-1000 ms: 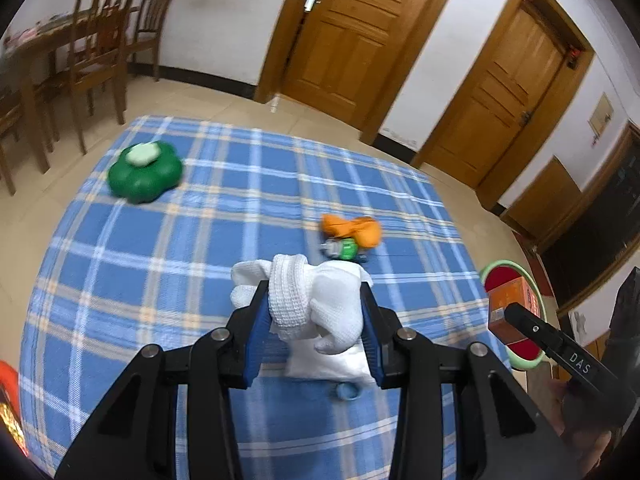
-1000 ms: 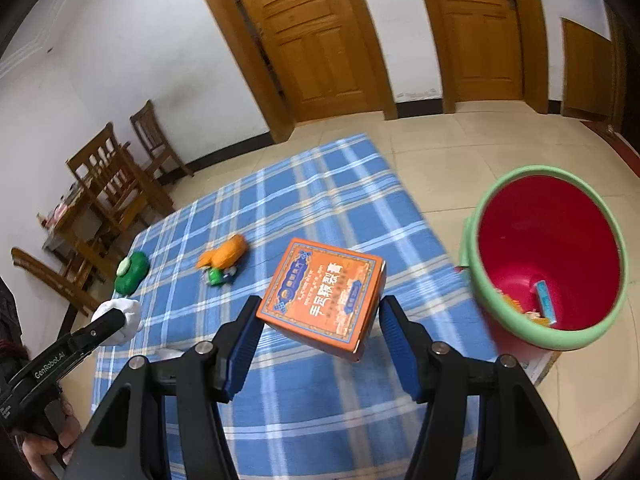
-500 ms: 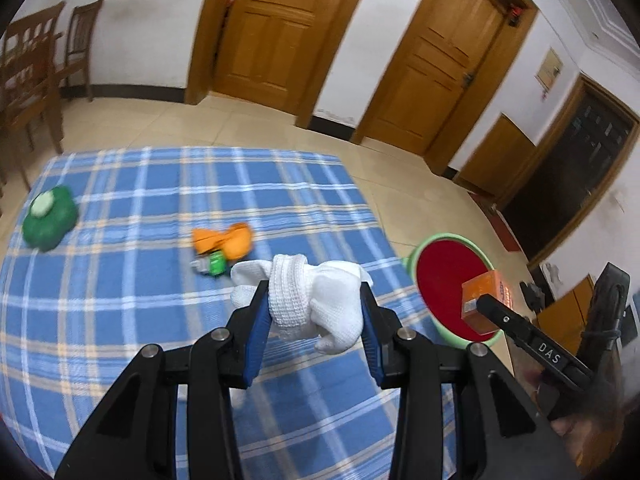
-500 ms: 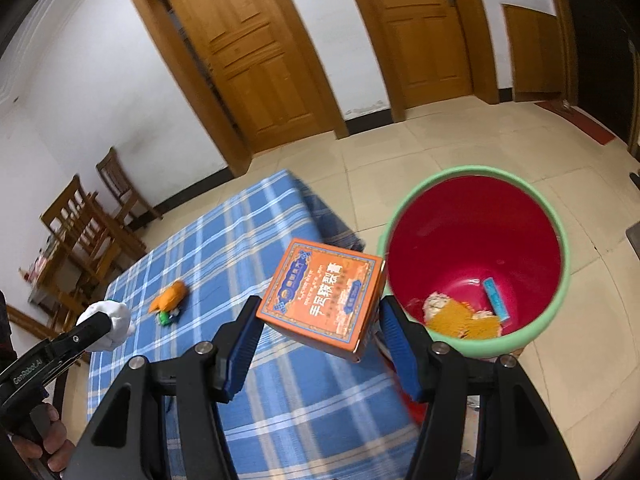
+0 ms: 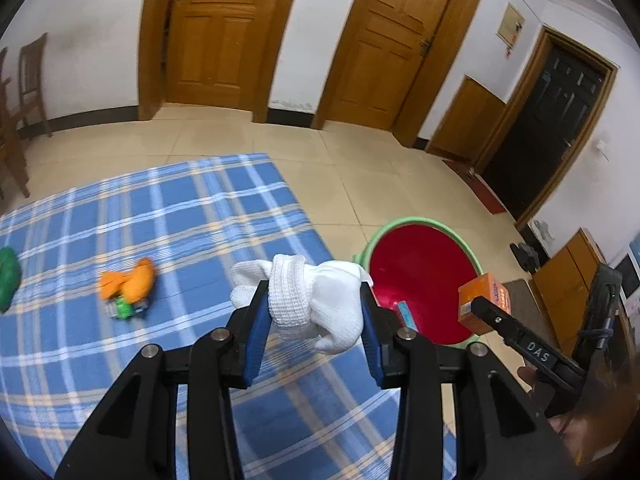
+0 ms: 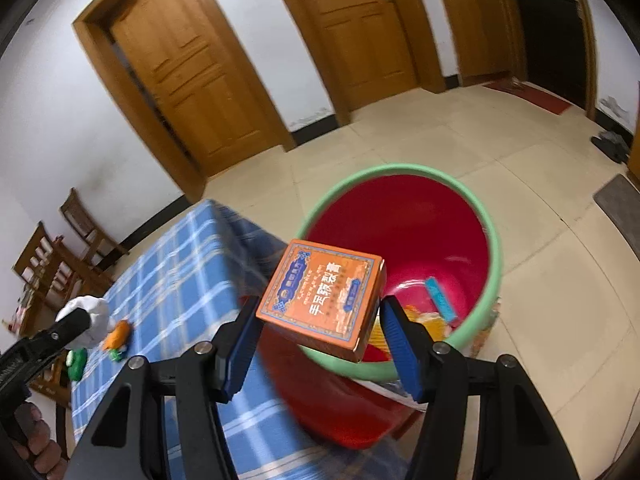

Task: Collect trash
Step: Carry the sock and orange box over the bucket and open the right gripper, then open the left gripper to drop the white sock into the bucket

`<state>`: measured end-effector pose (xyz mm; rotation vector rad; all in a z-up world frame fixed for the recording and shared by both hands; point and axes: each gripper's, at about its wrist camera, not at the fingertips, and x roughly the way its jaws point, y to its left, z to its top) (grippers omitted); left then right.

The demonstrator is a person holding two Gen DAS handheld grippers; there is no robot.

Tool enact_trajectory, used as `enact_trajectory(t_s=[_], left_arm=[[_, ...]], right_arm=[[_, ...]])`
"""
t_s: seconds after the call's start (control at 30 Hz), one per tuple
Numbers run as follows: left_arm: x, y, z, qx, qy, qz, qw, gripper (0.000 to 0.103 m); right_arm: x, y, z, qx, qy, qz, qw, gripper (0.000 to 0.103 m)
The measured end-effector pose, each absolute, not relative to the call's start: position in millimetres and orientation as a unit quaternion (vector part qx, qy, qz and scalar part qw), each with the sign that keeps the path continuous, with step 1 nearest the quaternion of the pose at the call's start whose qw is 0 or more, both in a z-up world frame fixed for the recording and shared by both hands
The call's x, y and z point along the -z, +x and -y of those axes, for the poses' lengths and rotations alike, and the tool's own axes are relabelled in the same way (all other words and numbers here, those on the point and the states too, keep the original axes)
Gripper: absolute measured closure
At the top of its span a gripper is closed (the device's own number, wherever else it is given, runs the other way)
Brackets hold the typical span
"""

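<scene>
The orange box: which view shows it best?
The right wrist view: the orange box fills the centre, printed top readable, between the right tongs over the red bin. The left wrist view shows only a small side.

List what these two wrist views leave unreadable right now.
- Red bin with green rim: right wrist view, the orange printed box covers part of its floor.
- Green item: left wrist view, cut by the frame edge.
- Small green object beside the orange wrapper: blurred, unidentifiable.
</scene>
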<state>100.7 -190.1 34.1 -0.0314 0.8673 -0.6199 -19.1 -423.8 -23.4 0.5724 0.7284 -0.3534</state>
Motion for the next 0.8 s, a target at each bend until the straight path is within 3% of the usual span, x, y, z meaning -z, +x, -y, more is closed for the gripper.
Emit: enact_trajectory(t_s=[0.47, 0.8], left_arm=[[-11, 112, 258, 0.328, 0.035, -0.431, 0.84, 0.062], [0, 109, 293, 0.351, 0.062, -0.437, 0.826, 0.062]], right_arm=[[55, -20, 467, 0.201, 0.306, -0.359, 0.858, 0.039], [42, -40, 476, 0.215, 0.31, -0.331, 0.865, 0.032]])
